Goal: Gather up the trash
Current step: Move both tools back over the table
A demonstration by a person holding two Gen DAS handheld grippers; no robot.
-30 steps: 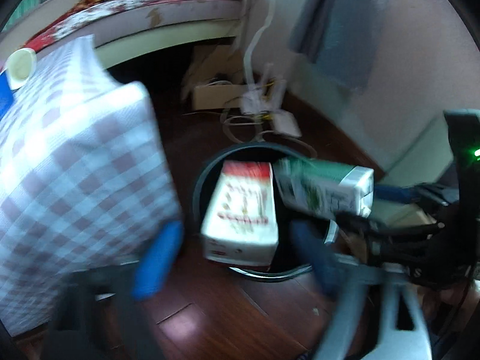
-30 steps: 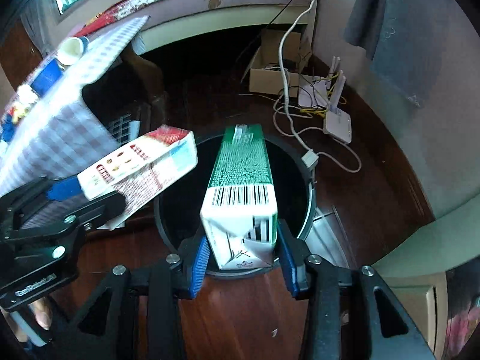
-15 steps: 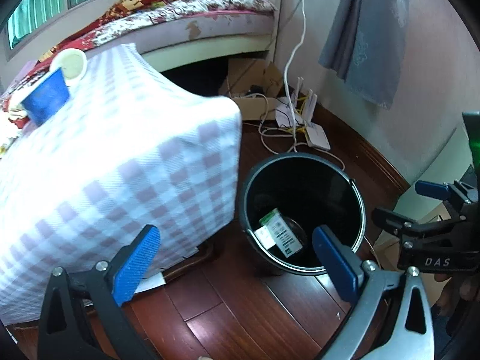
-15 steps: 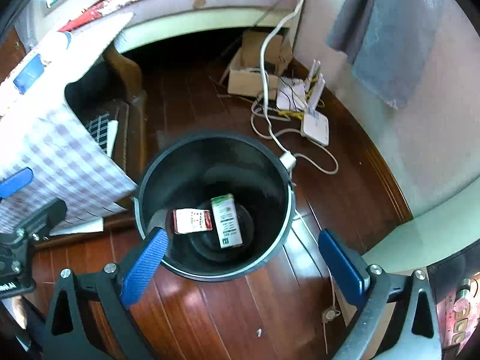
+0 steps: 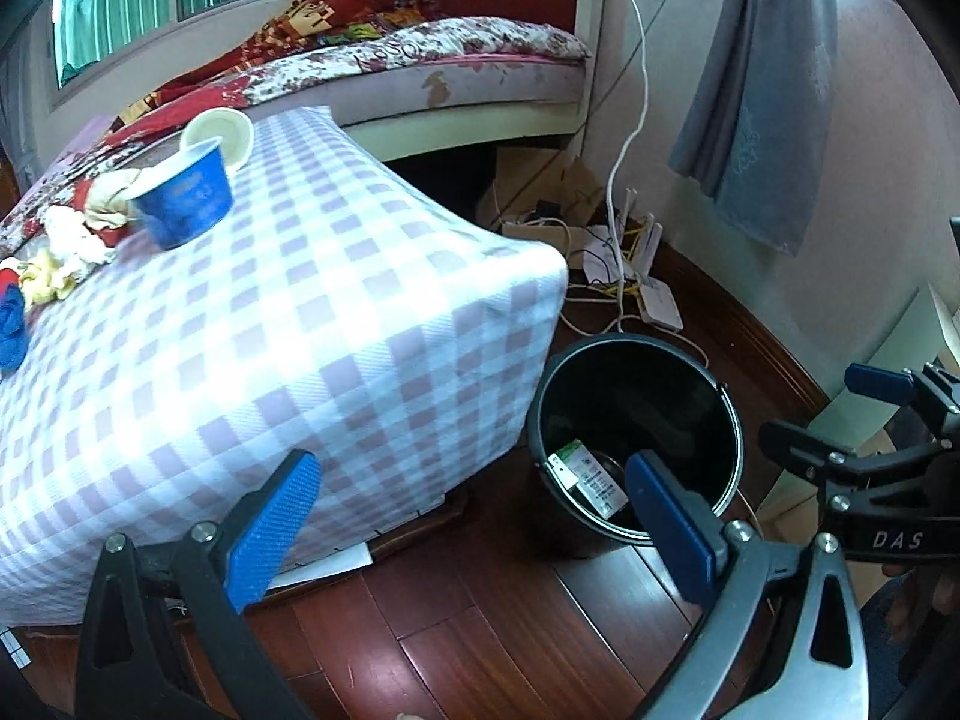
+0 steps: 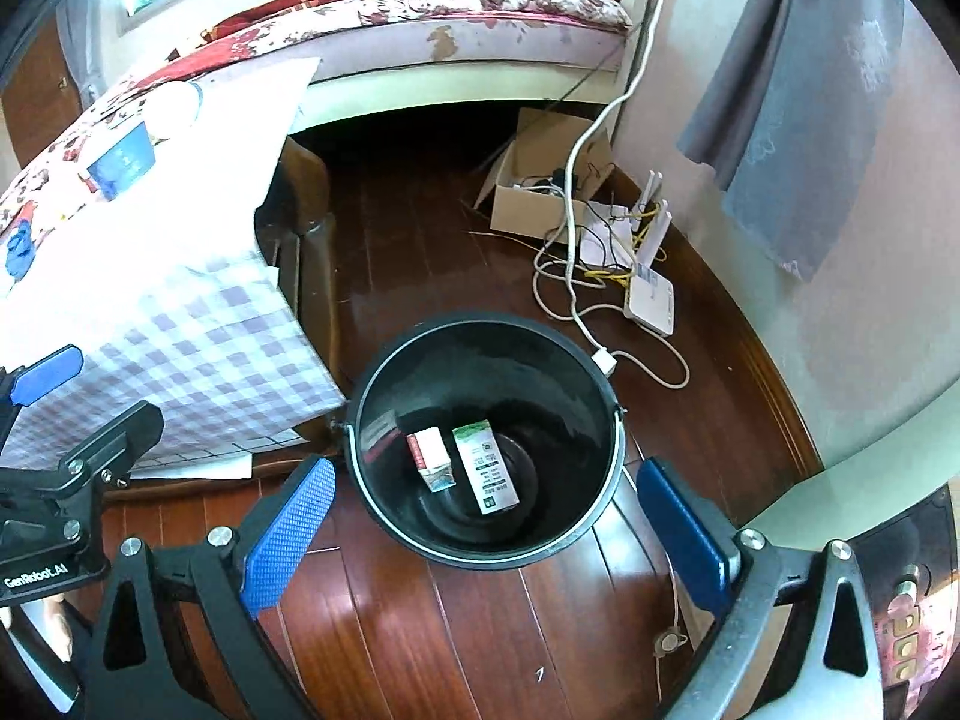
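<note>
Both cartons (image 6: 463, 468) lie in black bucket (image 6: 366, 414); left gripper (image 5: 474, 516) and right gripper (image 6: 486, 534) wide, empty; next: swing toward blue cup (image 5: 183, 198) at 10 o'clock on checked table (image 5: 336, 324), approach level.

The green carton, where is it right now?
In the right wrist view the green carton lies flat on the bottom of the black bucket, just right of the red carton, between table and wall.

A black round bin (image 6: 486, 360) stands upright on the wooden floor beside the checked-cloth table. On its bottom lie two small cartons side by side: a red-and-white carton (image 6: 431, 457) and a green-and-white carton (image 6: 485, 468), both flat.
</note>
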